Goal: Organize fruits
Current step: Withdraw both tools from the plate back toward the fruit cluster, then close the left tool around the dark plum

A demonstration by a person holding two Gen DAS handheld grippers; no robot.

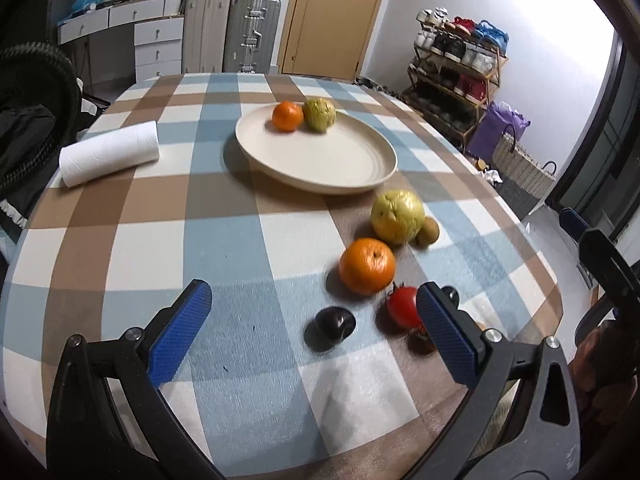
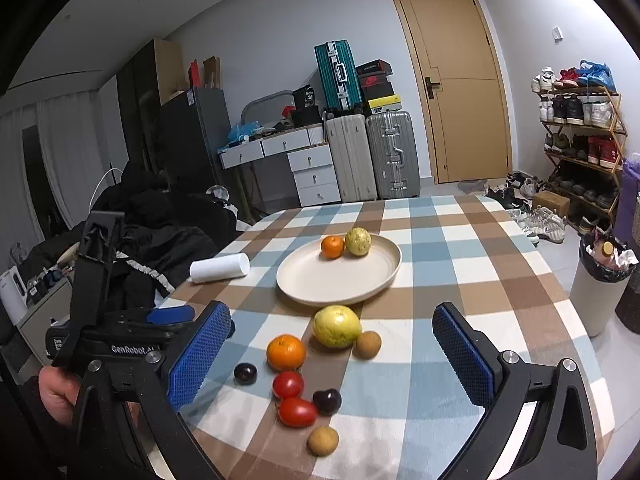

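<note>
Both grippers hang spread and empty over the near edge of the counter (image 2: 460, 248), which wears a checked cloth of blue, brown and white squares. Left gripper (image 1: 314, 304) shows ribbed blue pads (image 1: 182, 332) on black arms, with a dark round plum (image 1: 334, 324) just beyond them and a glossy red tomato (image 1: 404, 306) by its right pad. Right gripper (image 2: 332, 332) frames the loose fruit: a dimpled orange (image 2: 286, 352) touching a smooth yellow-green guava (image 2: 336, 326), a rough tan longan (image 2: 368, 344) beside it, and nearer, two tomatoes, another plum and a second longan (image 2: 323, 441). Farther back sits a round, cream, shallow plate (image 2: 340, 284) holding a small orange (image 2: 333, 247) and a bumpy green-yellow fruit (image 2: 358, 241) on its far side. Left of it lies a white paper roll (image 2: 219, 267).
</note>
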